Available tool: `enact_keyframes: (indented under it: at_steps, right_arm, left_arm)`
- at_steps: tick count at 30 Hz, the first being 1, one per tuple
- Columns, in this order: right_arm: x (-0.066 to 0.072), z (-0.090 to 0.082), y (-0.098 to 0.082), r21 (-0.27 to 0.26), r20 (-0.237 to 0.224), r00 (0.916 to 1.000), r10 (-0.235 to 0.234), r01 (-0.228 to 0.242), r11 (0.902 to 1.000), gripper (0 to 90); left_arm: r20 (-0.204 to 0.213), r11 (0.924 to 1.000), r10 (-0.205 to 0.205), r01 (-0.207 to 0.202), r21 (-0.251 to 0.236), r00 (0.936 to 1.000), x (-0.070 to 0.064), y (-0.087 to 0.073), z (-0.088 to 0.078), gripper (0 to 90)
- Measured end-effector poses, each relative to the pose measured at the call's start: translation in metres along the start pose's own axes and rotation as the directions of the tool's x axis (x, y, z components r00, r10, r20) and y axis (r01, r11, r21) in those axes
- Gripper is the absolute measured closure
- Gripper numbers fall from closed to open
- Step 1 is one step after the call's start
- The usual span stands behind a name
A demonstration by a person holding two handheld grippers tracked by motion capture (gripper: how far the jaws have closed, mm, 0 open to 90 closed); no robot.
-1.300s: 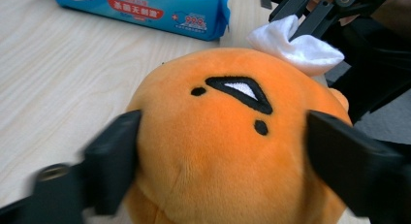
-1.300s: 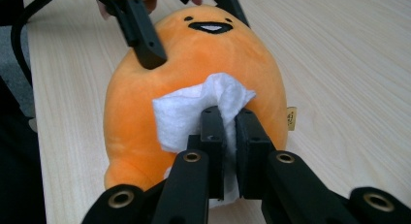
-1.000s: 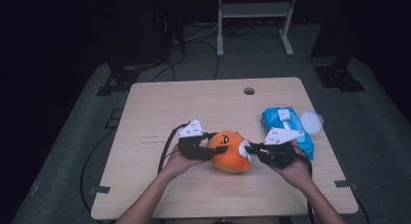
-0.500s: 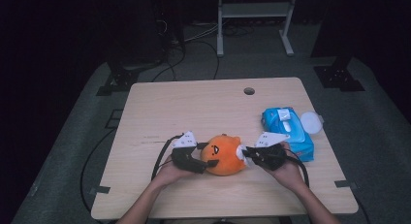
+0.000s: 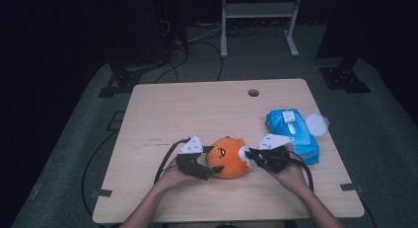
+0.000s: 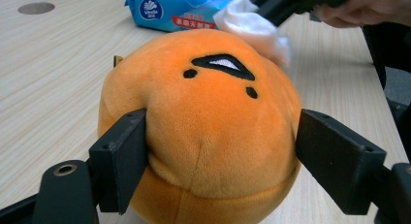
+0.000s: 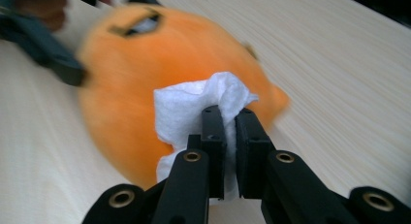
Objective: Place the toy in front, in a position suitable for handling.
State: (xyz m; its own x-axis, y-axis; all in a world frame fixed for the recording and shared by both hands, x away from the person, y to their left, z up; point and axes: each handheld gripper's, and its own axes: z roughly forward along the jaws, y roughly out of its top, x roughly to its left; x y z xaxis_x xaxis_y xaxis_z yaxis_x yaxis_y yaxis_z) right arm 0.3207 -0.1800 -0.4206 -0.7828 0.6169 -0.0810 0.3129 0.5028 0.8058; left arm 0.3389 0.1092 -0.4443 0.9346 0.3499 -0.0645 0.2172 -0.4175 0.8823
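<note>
An orange round plush toy (image 5: 226, 159) with a stitched face lies on the wooden table (image 5: 197, 109), near its front edge. My left gripper (image 5: 206, 165) clasps it from the left; in the left gripper view both jaws of the left gripper (image 6: 223, 124) press into the plush toy's (image 6: 213, 117) sides. My right gripper (image 5: 252, 157) is shut on a white wipe (image 5: 244, 154) and holds it against the toy's right side. The right gripper view has the right gripper (image 7: 229, 112) pinching the wipe (image 7: 189, 107) in front of the blurred toy (image 7: 126, 73).
A blue pack of wet wipes (image 5: 292, 132) lies at the right of the table, with a white round lid (image 5: 316, 124) beside it. A cable hole (image 5: 253, 93) sits near the far edge. Cables trail from both grippers.
The right gripper with the wipe has moved left onto the toy. Both hands and the toy have shifted slightly toward the front edge.
</note>
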Motion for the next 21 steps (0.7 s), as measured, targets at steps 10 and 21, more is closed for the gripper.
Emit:
enact_keyframes:
  at_steps: [10, 21]
  right_arm:
    - [0.016, 0.003, 0.012, -0.040, -0.035, 0.9984, -0.044, 0.043, 0.9983, 83.0]
    - [0.040, 0.000, 0.016, -0.046, -0.061, 0.9911, -0.118, 0.115, 0.9923, 83.0]
  left_arm:
    - [-0.010, 0.9999, -0.006, 0.007, 0.011, 0.9999, 0.001, 0.001, 0.000, 21.4]
    - [-0.077, 0.9969, -0.079, 0.078, -0.012, 0.9939, 0.009, 0.008, 0.006, 33.2]
